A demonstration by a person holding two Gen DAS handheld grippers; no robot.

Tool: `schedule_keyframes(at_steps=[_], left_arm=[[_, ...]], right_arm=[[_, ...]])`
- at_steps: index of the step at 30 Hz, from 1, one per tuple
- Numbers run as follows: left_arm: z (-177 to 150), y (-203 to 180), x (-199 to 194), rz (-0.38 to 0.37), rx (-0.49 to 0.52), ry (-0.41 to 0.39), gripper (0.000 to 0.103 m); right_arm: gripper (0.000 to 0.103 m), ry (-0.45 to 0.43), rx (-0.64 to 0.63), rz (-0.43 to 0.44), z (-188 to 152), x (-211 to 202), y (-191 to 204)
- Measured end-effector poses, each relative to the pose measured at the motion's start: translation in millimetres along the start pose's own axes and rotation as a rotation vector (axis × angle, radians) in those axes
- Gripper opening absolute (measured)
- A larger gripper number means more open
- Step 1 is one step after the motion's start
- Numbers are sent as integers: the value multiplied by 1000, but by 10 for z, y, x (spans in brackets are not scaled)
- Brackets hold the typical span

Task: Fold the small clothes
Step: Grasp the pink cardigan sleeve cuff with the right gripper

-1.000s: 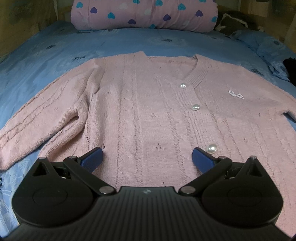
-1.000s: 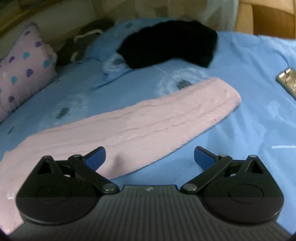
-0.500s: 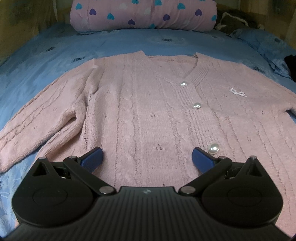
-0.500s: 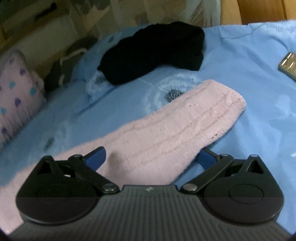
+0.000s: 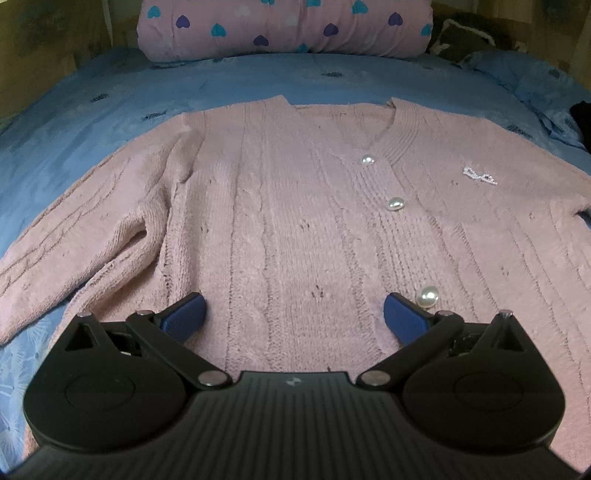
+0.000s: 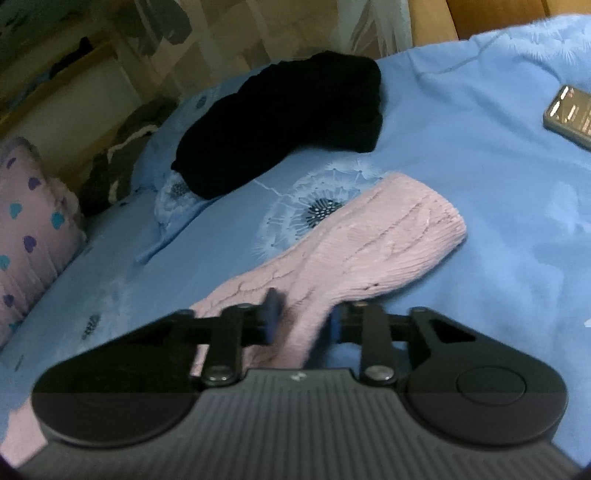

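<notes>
A pink knitted cardigan (image 5: 295, 206) with pearl buttons lies flat, front up, on the blue bedsheet (image 5: 92, 129). My left gripper (image 5: 293, 314) hovers open over its lower body, and its blue fingertips (image 5: 184, 317) hold nothing. In the right wrist view the cardigan's sleeve (image 6: 388, 240) stretches away to the upper right, cuff end farthest. My right gripper (image 6: 304, 317) is closing on that sleeve partway along. The knit is bunched between the two pads and they press on it.
A black garment (image 6: 288, 125) lies heaped beyond the sleeve. A phone (image 6: 570, 110) rests on the sheet at the far right. A pink pillow with hearts (image 5: 284, 26) lies across the head of the bed, and a grey item sits beside it.
My right gripper went from wide open to closed on the sleeve, rolling and moving in over it. The left gripper stayed open and barely shifted.
</notes>
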State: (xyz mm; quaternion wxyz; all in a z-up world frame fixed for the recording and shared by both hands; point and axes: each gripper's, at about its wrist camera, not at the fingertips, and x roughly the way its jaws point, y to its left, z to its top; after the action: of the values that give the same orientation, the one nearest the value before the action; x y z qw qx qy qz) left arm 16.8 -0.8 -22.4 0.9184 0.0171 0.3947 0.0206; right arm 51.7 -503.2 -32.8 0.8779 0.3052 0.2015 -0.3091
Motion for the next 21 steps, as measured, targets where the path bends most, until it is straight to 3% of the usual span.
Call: schedule_keyframes(at_steps=[9,14,21], left_arm=[[38,-1,-13,-8,26,-4,103],[197,12,-153,20,71,-40,103],[454,177,-282,32,35,-73,103]], right_arm=[[13,-20,-39,116,40,-122,146],[13,-37,-102,212,53,-298,358],[13,-13,-146,355,37,-561,665]])
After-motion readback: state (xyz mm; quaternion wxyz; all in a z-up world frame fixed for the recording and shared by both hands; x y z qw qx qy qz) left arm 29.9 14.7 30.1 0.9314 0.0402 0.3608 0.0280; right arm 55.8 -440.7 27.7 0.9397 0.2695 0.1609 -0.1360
